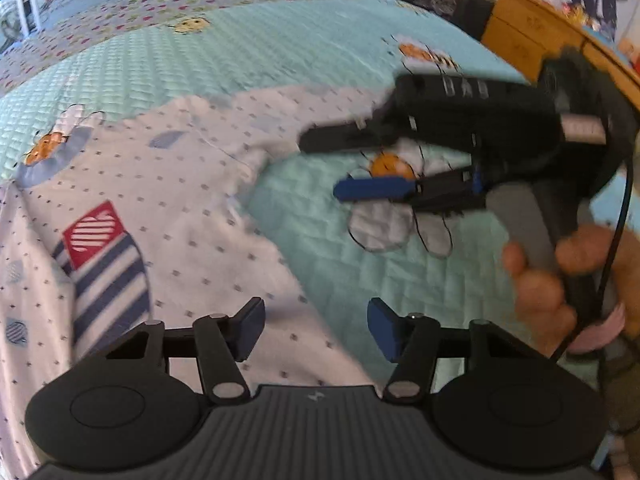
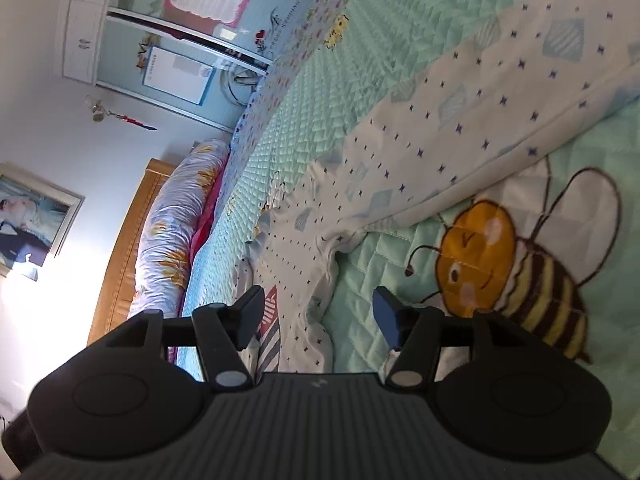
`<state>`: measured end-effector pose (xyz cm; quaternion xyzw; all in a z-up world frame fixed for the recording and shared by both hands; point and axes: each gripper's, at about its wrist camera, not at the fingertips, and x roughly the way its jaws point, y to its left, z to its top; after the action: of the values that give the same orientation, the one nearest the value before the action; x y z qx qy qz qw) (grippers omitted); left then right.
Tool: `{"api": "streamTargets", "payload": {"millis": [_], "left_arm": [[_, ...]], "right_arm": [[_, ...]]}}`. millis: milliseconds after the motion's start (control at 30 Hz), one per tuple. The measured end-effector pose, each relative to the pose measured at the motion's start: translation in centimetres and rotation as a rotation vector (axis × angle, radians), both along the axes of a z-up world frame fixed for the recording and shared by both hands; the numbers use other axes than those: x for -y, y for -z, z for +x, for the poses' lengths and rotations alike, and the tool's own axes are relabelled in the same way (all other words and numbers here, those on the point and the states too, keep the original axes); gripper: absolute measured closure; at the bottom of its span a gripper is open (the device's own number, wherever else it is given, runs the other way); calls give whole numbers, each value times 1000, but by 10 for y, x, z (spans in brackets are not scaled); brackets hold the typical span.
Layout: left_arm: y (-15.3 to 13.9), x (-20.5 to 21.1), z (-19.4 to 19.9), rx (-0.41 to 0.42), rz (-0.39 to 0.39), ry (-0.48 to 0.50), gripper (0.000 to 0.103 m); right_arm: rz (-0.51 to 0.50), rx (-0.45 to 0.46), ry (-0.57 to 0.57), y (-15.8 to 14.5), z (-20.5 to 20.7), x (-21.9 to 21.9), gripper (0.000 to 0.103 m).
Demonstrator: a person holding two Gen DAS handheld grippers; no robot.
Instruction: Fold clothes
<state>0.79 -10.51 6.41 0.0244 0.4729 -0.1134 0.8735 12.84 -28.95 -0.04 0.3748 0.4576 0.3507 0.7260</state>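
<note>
Thin dotted garment (image 1: 168,208) spread on the quilted bed (image 1: 224,60), both claws empty.

Left gripper (image 1: 316,326) spread above its near hem; right gripper (image 1: 360,164) spread beyond, by the sleeve edge. Soft, light, limp cloth, I judge: pinch hem or sleeve edge.

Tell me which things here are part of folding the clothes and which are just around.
Part of the job: white dotted garment, left gripper, right gripper, both open.
Just around: green bee quilt, rolled floral duvet, wooden dresser, wardrobe.
</note>
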Motion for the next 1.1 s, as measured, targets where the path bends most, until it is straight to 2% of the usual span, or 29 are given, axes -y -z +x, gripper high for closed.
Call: {"api": "streamTargets", "payload": {"millis": [100, 200, 233, 333, 400, 567, 700, 800, 867, 933, 967, 1100], "left_arm": [[11, 6, -1, 11, 47, -34, 43], [14, 1, 1, 19, 40, -89, 49], [14, 0, 2, 22, 43, -103, 55], [14, -6, 3, 19, 34, -126, 90], [15, -12, 4, 11, 16, -143, 99], [15, -20, 3, 3, -26, -174, 100], [14, -24, 1, 2, -59, -194, 100], [14, -28, 2, -6, -84, -203, 100], [15, -29, 3, -10, -89, -200, 100], [16, -29, 3, -10, -89, -191, 100], [17, -29, 3, -11, -89, -186, 100], [19, -29, 3, -17, -90, -160, 100]], "right_arm": [[26, -4, -19, 1, 3, 6, 41], [39, -5, -35, 1, 7, 7, 41], [46, -7, -42, 1, 9, 5, 41], [69, -20, -64, 2, 18, -6, 41], [27, -34, -76, 2, 22, -18, 41], [-28, -73, -70, 3, 27, -43, 41], [-29, -69, -70, 6, 30, -55, 44], [-42, -66, -75, 6, 32, -59, 56], [-48, -69, -74, 9, 33, -59, 80], [-42, -81, -65, 16, 35, -55, 94], [-34, -85, -59, 19, 36, -53, 97], [-66, -8, -23, 9, 40, -43, 98]]}}
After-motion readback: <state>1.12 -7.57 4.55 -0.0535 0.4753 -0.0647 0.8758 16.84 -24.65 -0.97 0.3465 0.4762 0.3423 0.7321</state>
